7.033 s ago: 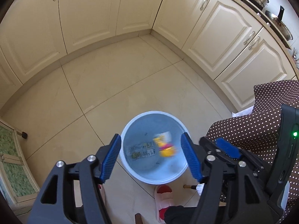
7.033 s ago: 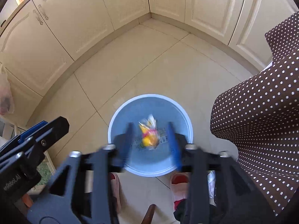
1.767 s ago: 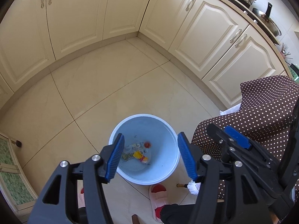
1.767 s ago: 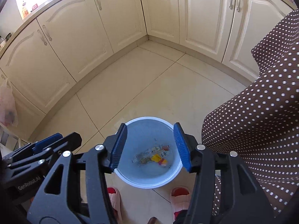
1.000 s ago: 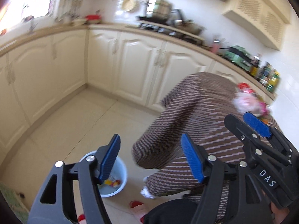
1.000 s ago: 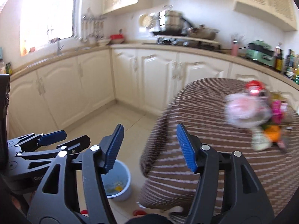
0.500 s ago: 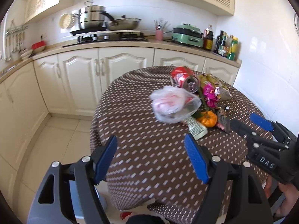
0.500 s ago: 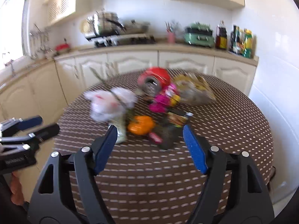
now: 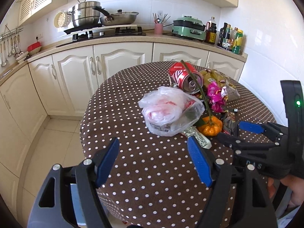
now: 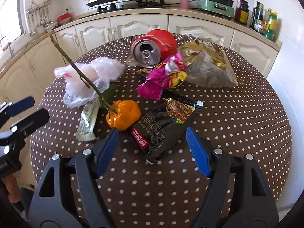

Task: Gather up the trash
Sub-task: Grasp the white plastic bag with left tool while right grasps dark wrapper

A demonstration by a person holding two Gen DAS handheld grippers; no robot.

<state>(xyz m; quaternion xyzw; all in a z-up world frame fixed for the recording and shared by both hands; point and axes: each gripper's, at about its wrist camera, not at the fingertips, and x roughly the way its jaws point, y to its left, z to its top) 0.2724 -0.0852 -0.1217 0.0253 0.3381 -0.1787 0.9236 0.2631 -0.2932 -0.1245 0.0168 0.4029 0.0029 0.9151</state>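
Cream kitchen cabinets [image 9: 121, 70] run along the far wall under a counter carrying a gas hob with a steel steamer pot [image 9: 86, 14] and a pan, a pink utensil cup, a green electric cooker [image 9: 190, 27] and a row of sauce bottles at the far right. Nearer stands a round table under a brown cloth with white dots [image 9: 152, 167], and the trash lies heaped on its far half. At the far side a red drink can [image 10: 154, 47] lies tipped with its opened top facing the cameras, and just right of it sits a gold-and-clear snack bag [image 10: 208, 67]. A crumpled pink foil wrapper [image 10: 161, 77] rests against the can's near side. On the left a thin clear plastic bag [image 9: 170, 111] is bunched up (something pink and red shows through it), with a pale green wrapper [image 10: 87, 119] poking out from under its near edge. An orange pumpkin-shaped fruit [image 10: 123, 116] on a long green stem lies between the bag and a black snack packet [image 10: 161, 133], which is nearest the right-hand tool. The left gripper [image 9: 154, 160] hovers above bare cloth near the plastic bag, its blue pads spread wide with nothing between them; its jaws have just been opening. The right gripper [image 10: 152, 150] likewise stands spread, having just opened, with the black packet's near end lying between the pads, untouched by either as far as I can tell.
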